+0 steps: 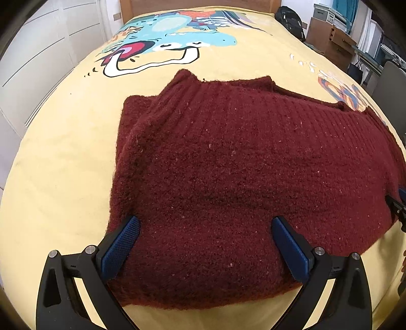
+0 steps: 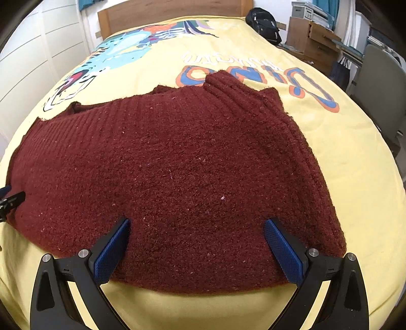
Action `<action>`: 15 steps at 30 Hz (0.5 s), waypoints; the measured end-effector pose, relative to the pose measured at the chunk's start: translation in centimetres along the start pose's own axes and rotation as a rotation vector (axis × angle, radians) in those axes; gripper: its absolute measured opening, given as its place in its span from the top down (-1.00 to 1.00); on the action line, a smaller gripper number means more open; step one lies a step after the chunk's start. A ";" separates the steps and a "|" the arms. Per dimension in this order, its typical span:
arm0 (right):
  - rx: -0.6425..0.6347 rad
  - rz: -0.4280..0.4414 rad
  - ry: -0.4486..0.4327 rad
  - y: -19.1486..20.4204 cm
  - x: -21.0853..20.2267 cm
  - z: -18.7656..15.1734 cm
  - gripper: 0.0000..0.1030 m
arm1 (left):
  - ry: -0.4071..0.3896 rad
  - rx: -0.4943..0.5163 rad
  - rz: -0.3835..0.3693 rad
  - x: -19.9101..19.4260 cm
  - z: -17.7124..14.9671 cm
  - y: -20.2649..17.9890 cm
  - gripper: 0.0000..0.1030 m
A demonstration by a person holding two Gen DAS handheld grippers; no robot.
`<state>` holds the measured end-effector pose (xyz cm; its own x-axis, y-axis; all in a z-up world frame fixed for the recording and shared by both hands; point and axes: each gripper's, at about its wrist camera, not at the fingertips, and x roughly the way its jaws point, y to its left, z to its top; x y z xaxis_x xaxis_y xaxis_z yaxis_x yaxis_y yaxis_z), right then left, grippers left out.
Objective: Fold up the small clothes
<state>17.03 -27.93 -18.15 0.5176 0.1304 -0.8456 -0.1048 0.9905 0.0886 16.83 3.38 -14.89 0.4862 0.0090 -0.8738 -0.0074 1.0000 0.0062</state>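
Your left gripper point(image 1: 205, 228) sits at the bottom of the left wrist frame with its jaws spread wide, the blue pads point(image 1: 119, 247) standing apart over the near edge of the dark red sweater point(image 1: 228, 165). Nothing is pinched between them; whether the pads touch the knit you cannot tell from here. Your right gripper point(image 2: 196, 229) is set the same way at the bottom of the right wrist frame, jaws wide and gripping nothing, its blue pads point(image 2: 284, 250) flanking the near hem of the sweater point(image 2: 177, 172).

The sweater lies flat across the middle of both frames on the yellow bedspread point(image 1: 58, 165), with a folded sleeve lying along its left side in the left view and along its right side in the right view. Its ribbed band runs along the far edge. At the right edge of the left view a black piece of the other gripper shows beside the sweater; the same happens at the left edge of the right view.

Beyond the sweater the bedspread carries a cartoon dinosaur print point(image 1: 177, 38) at upper centre, and coloured lettering point(image 2: 253, 76) in the right view. A wooden headboard point(image 2: 172, 12) closes the top, with a black bag point(image 2: 264, 24) at upper right.
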 end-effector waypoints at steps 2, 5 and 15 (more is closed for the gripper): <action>0.002 -0.001 0.010 0.0 -0.1 0.2 -1.00 | 0.002 0.005 0.003 0.0 0.0 0.0 -0.99; 0.010 0.000 0.040 0.1 -0.7 1.0 -1.00 | 0.027 0.019 -0.011 -0.3 0.4 -0.1 -0.99; 0.009 0.013 0.027 1.0 -5.5 2.3 -1.00 | 0.031 0.013 -0.030 -4.4 1.8 3.3 -0.98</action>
<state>16.04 -27.60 -12.19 0.4931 0.1421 -0.8583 -0.1036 0.9891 0.1043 16.29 6.66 -10.16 0.4591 -0.0208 -0.8882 0.0182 0.9997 -0.0140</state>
